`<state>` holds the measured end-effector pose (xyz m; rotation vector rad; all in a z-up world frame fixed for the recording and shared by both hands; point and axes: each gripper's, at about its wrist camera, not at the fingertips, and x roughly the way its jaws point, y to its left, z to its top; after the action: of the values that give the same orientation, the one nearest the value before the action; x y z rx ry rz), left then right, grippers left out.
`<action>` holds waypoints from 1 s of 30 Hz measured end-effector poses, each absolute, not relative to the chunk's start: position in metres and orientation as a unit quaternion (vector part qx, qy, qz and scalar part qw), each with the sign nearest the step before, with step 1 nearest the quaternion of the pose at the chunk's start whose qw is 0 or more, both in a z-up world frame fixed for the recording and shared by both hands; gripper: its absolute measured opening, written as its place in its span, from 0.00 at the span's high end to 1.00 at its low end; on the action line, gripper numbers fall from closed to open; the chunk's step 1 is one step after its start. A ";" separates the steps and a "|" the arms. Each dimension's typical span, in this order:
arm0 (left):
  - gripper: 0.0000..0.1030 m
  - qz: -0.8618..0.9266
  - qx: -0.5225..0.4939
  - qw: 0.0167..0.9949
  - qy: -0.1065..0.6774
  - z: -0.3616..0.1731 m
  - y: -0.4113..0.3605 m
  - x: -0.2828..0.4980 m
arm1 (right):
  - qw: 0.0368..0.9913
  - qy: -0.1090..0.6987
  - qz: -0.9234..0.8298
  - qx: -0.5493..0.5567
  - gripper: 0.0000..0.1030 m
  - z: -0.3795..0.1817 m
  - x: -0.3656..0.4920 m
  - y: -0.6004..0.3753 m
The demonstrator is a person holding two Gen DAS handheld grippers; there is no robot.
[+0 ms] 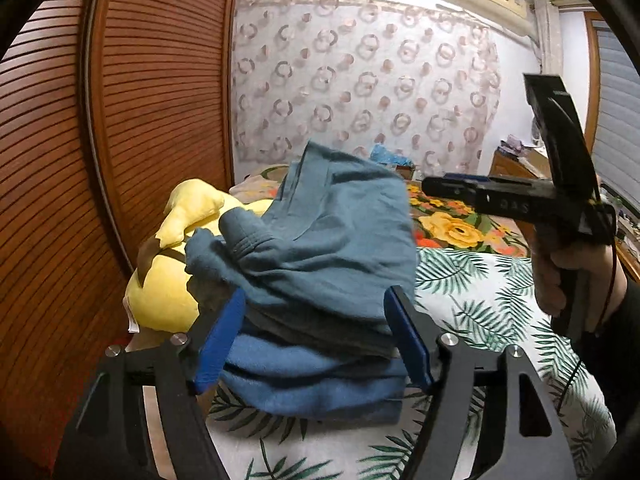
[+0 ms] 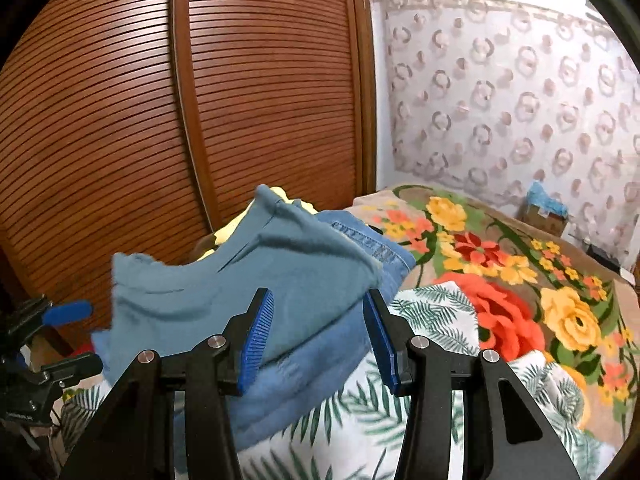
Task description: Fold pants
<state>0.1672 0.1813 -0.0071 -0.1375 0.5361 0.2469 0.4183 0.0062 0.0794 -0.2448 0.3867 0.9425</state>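
Teal pants (image 1: 340, 232) lie rumpled on top of a stack of folded clothes on the bed (image 1: 492, 288); under them a grey layer, then a blue folded garment (image 1: 312, 384). From the right wrist view, folded denim (image 2: 376, 248) shows behind the pants on the same stack.

Left gripper (image 1: 316, 340): jaws spread wide on either side of the stack's near end, blue pads just beside the cloth, nothing pinched between them.

Right gripper (image 2: 320, 336): jaws spread apart, the pants' near edge lying between and beyond the pads; no pinch visible. In the left wrist view the same gripper stands well right of the stack, raised above the bed, held by a hand (image 1: 568, 276) in a dark sleeve.

Yellow plush toy (image 1: 172, 280) sits left of the stack, against the slatted wooden wardrobe door (image 1: 120, 120). Right of the stack, leaf-print sheet, then a flowered blanket (image 2: 520, 280) farther back. Patterned curtain (image 1: 360, 80) behind the bed.
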 end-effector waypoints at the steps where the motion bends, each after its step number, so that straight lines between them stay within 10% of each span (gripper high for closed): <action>1: 0.22 0.116 -0.068 0.956 0.263 -0.005 0.180 0.164 | 0.867 0.184 0.449 -0.116 0.53 0.078 0.409 0.001; 16: 0.15 0.085 -0.046 0.963 0.250 0.007 0.148 0.123 | 0.892 0.177 0.404 -0.096 0.52 0.074 0.312 -0.062; 30: 0.15 0.036 -0.023 0.969 0.243 0.010 0.090 0.110 | 0.934 0.171 0.309 -0.060 0.23 0.063 0.205 -0.134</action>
<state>0.1102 0.0903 0.0103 -0.0460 0.4905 0.0720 0.2049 -0.1344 0.0627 -0.1237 0.3496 0.6311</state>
